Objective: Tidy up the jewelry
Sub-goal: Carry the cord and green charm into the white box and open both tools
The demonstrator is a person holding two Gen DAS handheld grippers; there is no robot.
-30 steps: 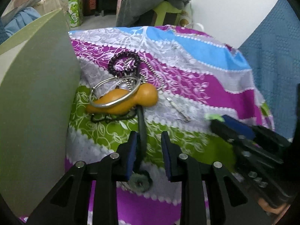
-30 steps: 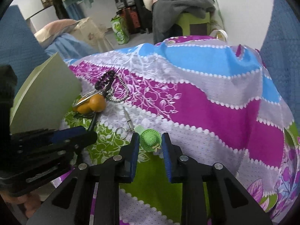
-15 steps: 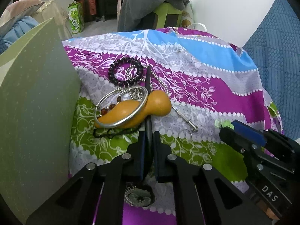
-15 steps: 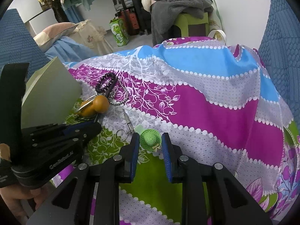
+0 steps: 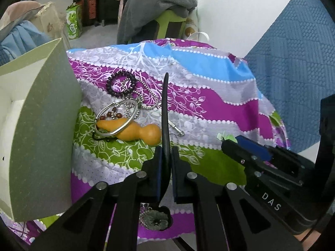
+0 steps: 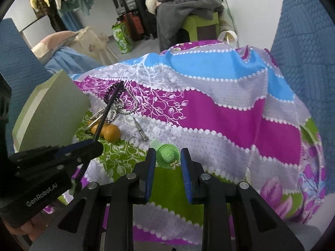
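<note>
My left gripper [image 5: 166,156] is shut on a black cord [image 5: 165,113] that sticks up forward; a dark round flower pendant [image 5: 156,219] hangs from it below the fingers. On the cloth lie an orange gourd [image 5: 134,130] inside a silver bangle [image 5: 116,121], a dark bead bracelet [image 5: 120,83] and a silver ball chain [image 5: 146,102]. My right gripper [image 6: 168,160] is open around a small green knitted hat [image 6: 168,155], fingers either side of it. The cord [image 6: 106,110] and gourd [image 6: 108,132] also show in the right wrist view.
A green box lid [image 5: 44,129] stands at the left with its white box interior [image 5: 8,113] beyond. A small metal pick with a ring [image 6: 140,130] lies by the hat. The patterned cloth [image 6: 219,113] covers the table; blue cushions flank it.
My left gripper closed on the black cord and lifted it off the cloth, pendant hanging below. The right gripper has stayed around the green hat.
</note>
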